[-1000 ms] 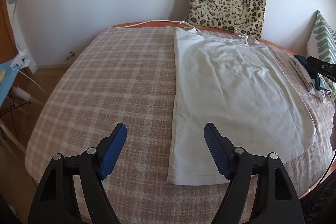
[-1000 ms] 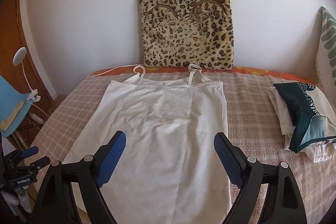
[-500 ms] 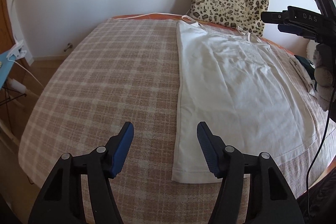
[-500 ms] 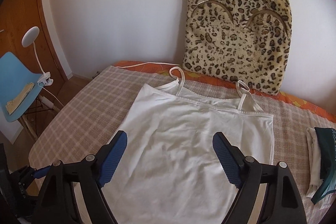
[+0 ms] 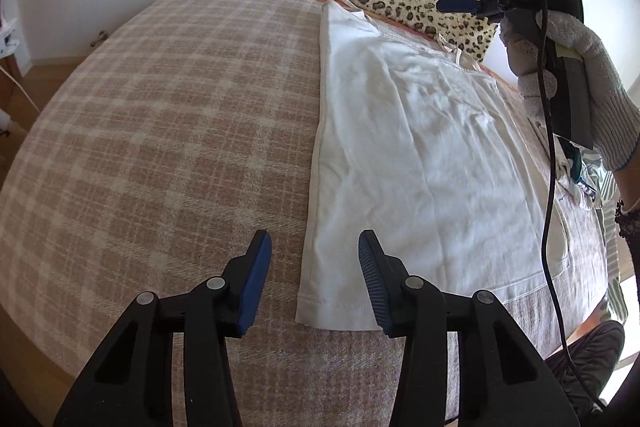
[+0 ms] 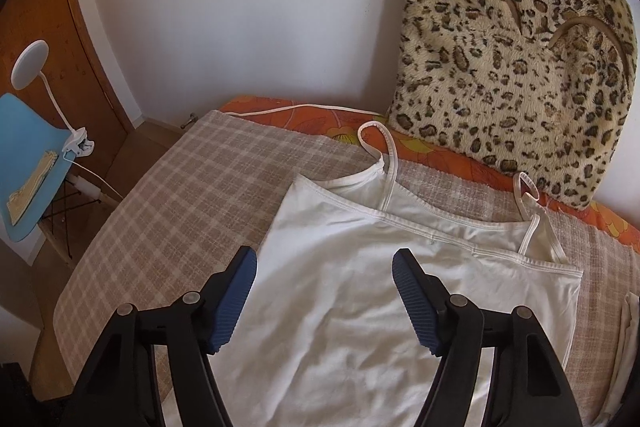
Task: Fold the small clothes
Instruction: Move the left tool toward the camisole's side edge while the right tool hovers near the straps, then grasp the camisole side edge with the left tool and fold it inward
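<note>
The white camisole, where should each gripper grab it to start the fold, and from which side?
The white camisole lies flat, straps toward the leopard cushion. The left gripper probably best pinches the near hem corner, coming in low from the bare plaid blanket side. The right gripper could take the top corner under the nearer strap from above. Both thin edges are exposed.

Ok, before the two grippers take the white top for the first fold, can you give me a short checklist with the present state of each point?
1. White camisole lies flat and spread on the plaid blanket: ok, light wrinkles only.
2. Left gripper open, holding nothing: ok.
3. Right gripper open, holding nothing: ok.
4. Left gripper lined up with the hem corner: ok, the side edge lies between its fingers.
5. Straps untangled: ok, both lie loose above the neckline.
6. Right gripper low enough to grasp: cannot tell.
</note>
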{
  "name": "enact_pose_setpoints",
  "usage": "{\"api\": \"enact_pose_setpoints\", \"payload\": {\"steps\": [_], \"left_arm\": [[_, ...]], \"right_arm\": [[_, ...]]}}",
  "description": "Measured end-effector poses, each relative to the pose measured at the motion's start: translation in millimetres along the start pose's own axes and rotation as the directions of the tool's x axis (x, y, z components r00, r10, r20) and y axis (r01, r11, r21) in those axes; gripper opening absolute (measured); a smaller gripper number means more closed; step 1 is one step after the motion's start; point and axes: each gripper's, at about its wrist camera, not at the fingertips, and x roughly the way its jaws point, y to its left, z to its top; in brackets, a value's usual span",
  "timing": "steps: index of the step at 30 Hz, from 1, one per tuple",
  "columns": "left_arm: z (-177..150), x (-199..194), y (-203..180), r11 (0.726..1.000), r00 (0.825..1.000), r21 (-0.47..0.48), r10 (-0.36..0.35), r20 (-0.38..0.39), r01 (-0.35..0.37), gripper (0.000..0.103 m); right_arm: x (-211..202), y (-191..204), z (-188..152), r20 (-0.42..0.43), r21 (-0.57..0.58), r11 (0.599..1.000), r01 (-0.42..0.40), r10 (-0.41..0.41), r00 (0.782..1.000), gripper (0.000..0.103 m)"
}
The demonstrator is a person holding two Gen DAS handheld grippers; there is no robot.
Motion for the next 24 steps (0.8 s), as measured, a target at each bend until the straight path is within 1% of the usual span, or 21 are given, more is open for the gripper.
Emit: {"api": "enact_pose_setpoints", "payload": {"steps": [5, 7, 9, 12, 18, 21, 24], "left_arm": [[2, 5, 4, 1.0, 1.0, -0.019, -0.014, -0.014, 0.013, 0.043], [2, 7, 6, 0.999, 0.999, -0.03, -0.032, -0.023, 0.032, 0.041], [1, 9, 7, 0.998, 0.998, -0.043, -0.053, -0.033, 0.051, 0.037], [-1, 9, 7, 0.998, 0.998, -0.04, -0.059, -0.037, 0.058, 0.037], [0, 10, 5, 0.998, 0.998, -0.026, -0.056, -0.036, 0.056, 0.034], [3, 13, 4, 0.997, 0.996, -0.022, -0.072, -0.044, 0.071, 0.029], [2, 14, 0, 0.997, 0.996, -0.002, -0.078, -0.045, 0.078, 0.021]], "right_arm": [[33, 6, 21, -0.044, 0.036, 0.999, -0.034, 0.036, 0.998, 0.071], [48, 9, 27, -0.064, 0.048, 0.998, -0.045, 0.048, 0.997, 0.066], [63, 13, 32, -0.083, 0.05, 0.998, -0.049, 0.053, 0.995, 0.065], [86, 22, 37, -0.109, 0.042, 0.999, -0.03, 0.034, 0.993, 0.065], [126, 34, 49, -0.171, 0.026, 1.0, 0.005, -0.001, 0.985, 0.058], [142, 39, 51, -0.206, -0.006, 0.999, 0.042, -0.042, 0.978, 0.057], [151, 42, 55, -0.226, -0.029, 0.997, 0.07, -0.075, 0.971, 0.053]]}}
